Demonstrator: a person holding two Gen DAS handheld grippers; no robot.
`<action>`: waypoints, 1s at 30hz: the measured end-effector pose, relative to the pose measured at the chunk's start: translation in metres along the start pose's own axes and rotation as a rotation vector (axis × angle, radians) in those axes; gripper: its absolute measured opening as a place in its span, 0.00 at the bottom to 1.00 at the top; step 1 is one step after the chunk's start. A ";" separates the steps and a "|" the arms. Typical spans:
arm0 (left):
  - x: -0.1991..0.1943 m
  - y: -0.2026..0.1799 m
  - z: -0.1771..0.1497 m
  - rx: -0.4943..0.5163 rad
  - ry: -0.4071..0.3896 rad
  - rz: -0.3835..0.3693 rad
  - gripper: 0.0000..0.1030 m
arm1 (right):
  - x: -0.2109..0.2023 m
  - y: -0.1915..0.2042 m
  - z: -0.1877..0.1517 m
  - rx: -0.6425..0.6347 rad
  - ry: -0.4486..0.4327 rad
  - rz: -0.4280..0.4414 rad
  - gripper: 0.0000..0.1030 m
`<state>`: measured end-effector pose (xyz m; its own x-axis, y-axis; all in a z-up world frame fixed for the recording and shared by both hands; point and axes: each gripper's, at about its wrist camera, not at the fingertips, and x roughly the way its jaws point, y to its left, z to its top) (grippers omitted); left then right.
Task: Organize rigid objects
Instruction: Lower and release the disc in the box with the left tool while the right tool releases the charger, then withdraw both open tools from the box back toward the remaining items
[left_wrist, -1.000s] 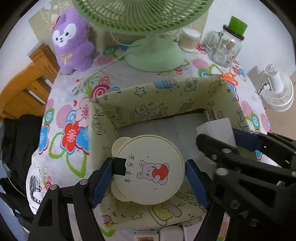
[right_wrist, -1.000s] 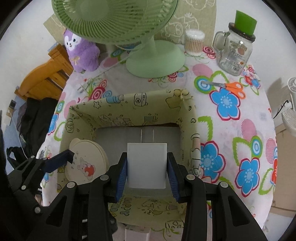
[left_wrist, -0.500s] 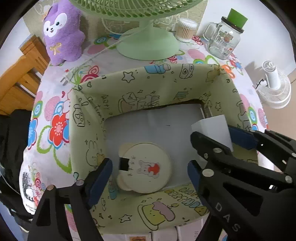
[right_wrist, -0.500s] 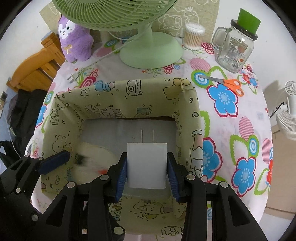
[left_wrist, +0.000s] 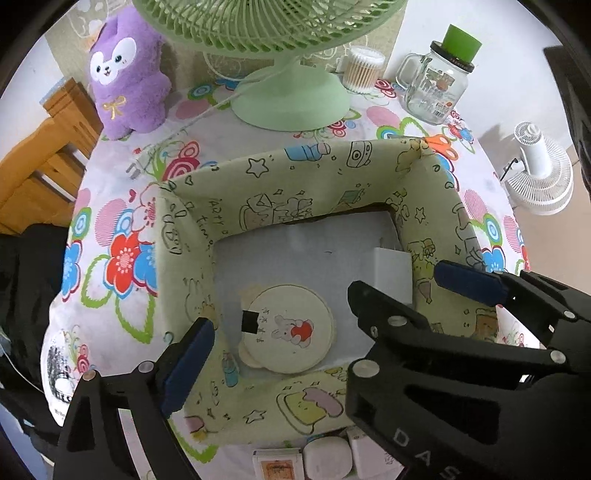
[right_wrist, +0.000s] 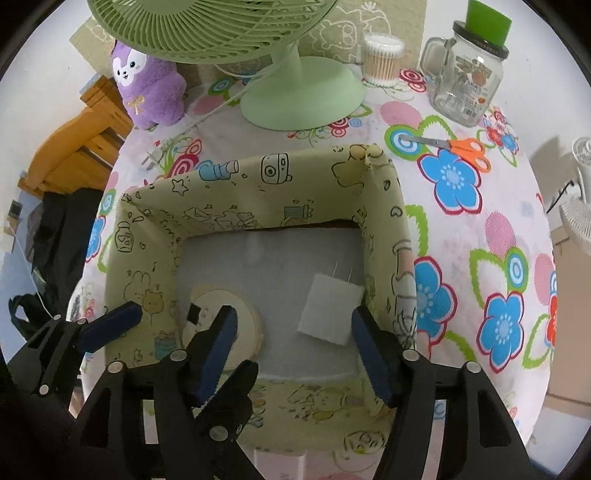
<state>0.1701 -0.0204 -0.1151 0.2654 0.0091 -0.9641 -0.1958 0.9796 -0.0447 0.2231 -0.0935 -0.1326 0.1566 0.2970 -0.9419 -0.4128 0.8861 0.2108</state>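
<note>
Green fabric bin (left_wrist: 192, 266) sits below both grippers. Left gripper (left_wrist: 280, 373): jaws opening, nothing between pads; round lid (left_wrist: 291, 332) lies flat on bin floor just beyond its fingertips. Right gripper (right_wrist: 295, 343): jaws opening, pads clear of white charger (right_wrist: 328, 310), which rests on floor between them. Advice: finish spreading, lift straight up, avoid snagging bin walls. Right view alone shows charger prongs; left view alone shows small items (left_wrist: 325, 458) outside near wall.
</note>
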 end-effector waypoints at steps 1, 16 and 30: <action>-0.002 0.000 -0.001 0.002 -0.002 0.002 0.92 | -0.001 0.000 -0.001 0.004 0.002 0.002 0.69; -0.030 -0.003 -0.014 0.032 -0.048 0.018 0.92 | -0.032 0.006 -0.016 0.005 -0.048 -0.022 0.80; -0.053 -0.003 -0.026 0.041 -0.090 0.046 0.92 | -0.060 0.012 -0.028 -0.019 -0.114 -0.051 0.83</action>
<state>0.1324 -0.0285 -0.0704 0.3408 0.0705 -0.9375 -0.1717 0.9851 0.0117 0.1831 -0.1107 -0.0806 0.2787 0.2915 -0.9151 -0.4183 0.8945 0.1575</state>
